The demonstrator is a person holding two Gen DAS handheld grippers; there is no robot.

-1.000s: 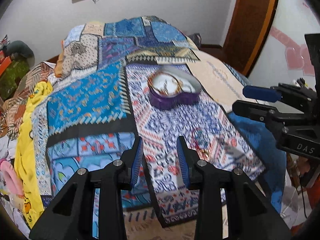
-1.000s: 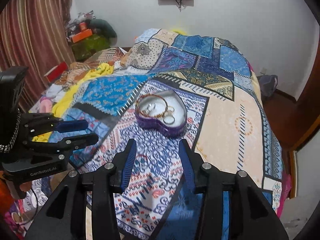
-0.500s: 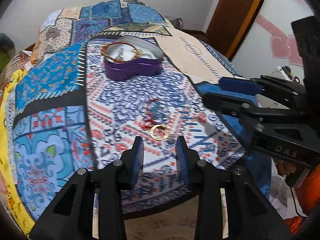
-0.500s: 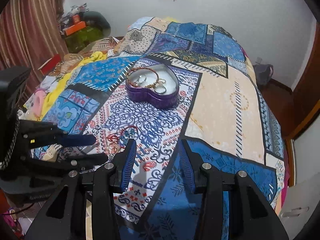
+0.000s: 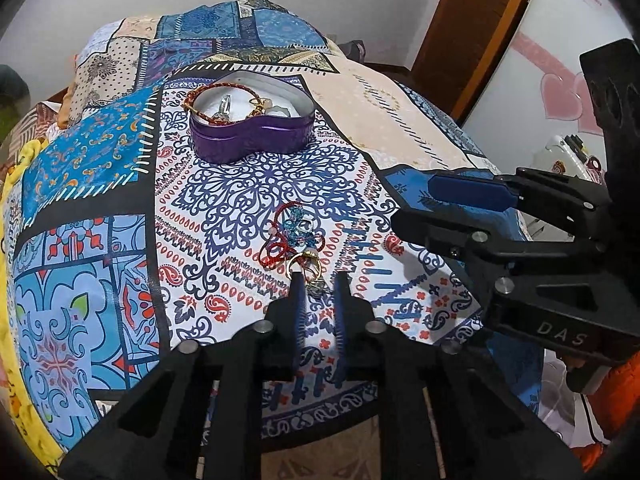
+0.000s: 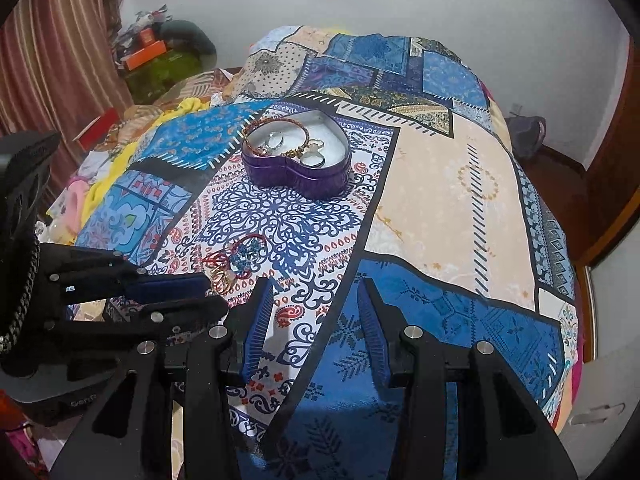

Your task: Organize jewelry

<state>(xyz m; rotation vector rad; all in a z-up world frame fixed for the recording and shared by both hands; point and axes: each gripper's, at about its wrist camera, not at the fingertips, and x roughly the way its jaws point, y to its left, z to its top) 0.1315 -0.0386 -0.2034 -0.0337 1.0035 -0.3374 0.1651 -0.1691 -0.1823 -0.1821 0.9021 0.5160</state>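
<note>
A purple heart-shaped tin [image 5: 252, 136] holds a red-gold bracelet and rings; it also shows in the right wrist view [image 6: 298, 172]. A small pile of jewelry [image 5: 294, 238], with red cord, blue beads and gold rings [image 5: 304, 266], lies on the bedspread; it also shows in the right wrist view [image 6: 236, 260]. My left gripper [image 5: 318, 286] is open, its fingertips at the pile's near edge with a small silver piece [image 5: 316, 286] between them. My right gripper [image 6: 316, 292] is open and empty, to the right of the pile.
A patterned patchwork bedspread [image 6: 440, 184] covers the bed. Clutter and a striped curtain [image 6: 60, 60] stand at the left. A wooden door frame [image 5: 472, 28] is at the right. The bed's near edge lies just below both grippers.
My left gripper has moved forward and down to the jewelry pile and its jaws have narrowed. My right gripper has drawn closer to the bed.
</note>
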